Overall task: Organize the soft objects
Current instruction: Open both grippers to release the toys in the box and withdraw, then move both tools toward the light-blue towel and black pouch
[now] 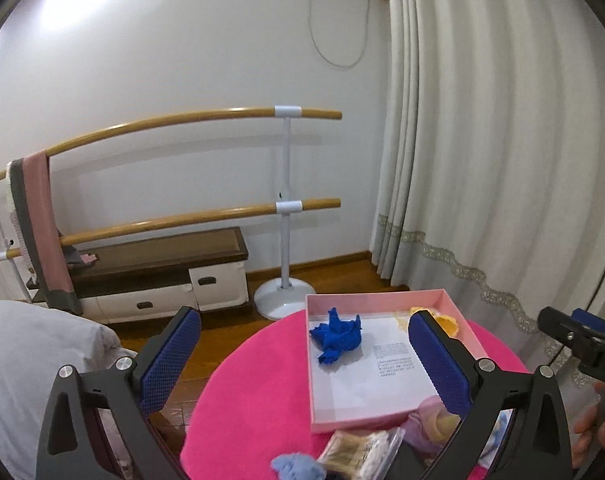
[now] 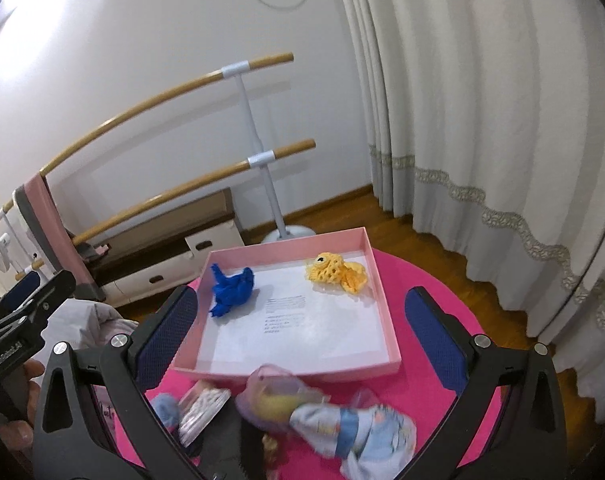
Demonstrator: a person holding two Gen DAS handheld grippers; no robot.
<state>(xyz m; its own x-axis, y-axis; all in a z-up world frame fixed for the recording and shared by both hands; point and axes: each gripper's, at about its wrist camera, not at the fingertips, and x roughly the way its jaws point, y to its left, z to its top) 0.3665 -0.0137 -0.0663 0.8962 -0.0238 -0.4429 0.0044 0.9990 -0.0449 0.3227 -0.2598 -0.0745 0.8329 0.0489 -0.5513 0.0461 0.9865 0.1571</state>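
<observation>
- A round pink table [image 2: 442,280] is carrying everything; its right edge is sitting near a long curtain [image 2: 482,120], and its far edge is facing a ballet barre [image 1: 182,120].
- A shallow pink box [image 2: 382,300] is lying open across the far half of the table, with plenty of bare floor left inside.
- A doll [image 2: 342,420] in pale blue clothes is lying just beside the box's near wall, blurred. It looks light and floppy; the padded torso seems the safest place to pinch.
- The right gripper [image 2: 302,340] is hovering above the doll, fingers spread wide, holding nothing.
- The left gripper [image 1: 302,360] is hovering over the table's near-left edge, fingers spread and empty.
- A blue toy [image 2: 232,288] is resting in the box's far-left corner.
- A yellow toy [image 2: 336,272] is resting in the far-right corner.
</observation>
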